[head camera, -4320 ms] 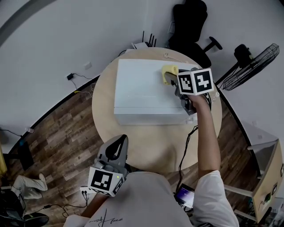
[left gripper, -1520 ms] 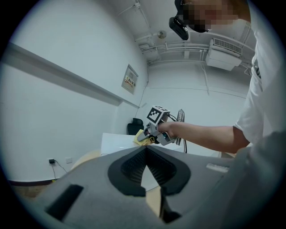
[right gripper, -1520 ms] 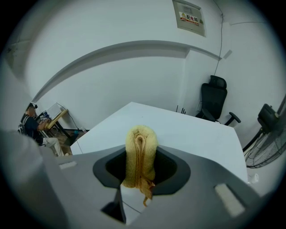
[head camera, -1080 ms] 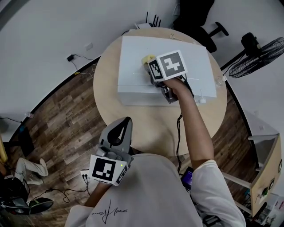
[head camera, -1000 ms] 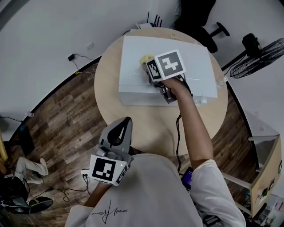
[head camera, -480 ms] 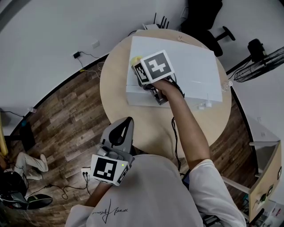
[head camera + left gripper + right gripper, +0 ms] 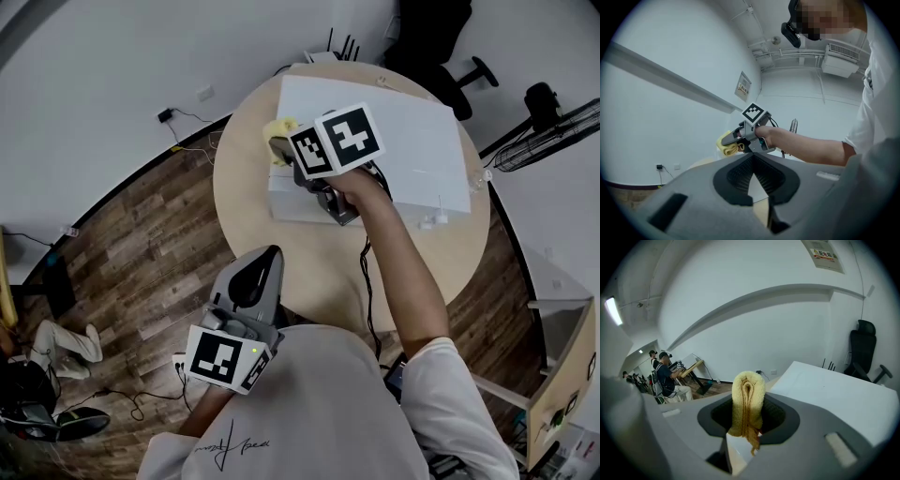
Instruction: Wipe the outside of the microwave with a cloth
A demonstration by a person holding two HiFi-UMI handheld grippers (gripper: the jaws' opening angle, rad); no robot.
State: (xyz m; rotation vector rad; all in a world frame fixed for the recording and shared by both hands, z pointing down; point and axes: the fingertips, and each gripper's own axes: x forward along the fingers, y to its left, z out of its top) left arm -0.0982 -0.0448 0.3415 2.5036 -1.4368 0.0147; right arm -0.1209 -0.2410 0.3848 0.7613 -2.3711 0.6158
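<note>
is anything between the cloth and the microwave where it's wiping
Nothing visible does. The right gripper holds the yellow cloth at the microwave's left edge, with no object between them.

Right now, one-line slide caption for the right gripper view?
Right hand-held gripper shut on a folded yellow cloth beside the white microwave top.

The right claw (image 7: pixel 747 427) pinches a folded yellow cloth (image 7: pixel 748 401) beside the white microwave (image 7: pixel 834 397).

Round wooden table (image 7: pixel 242 202); black office chair (image 7: pixel 427 33); black fan (image 7: pixel 548 131).
</note>
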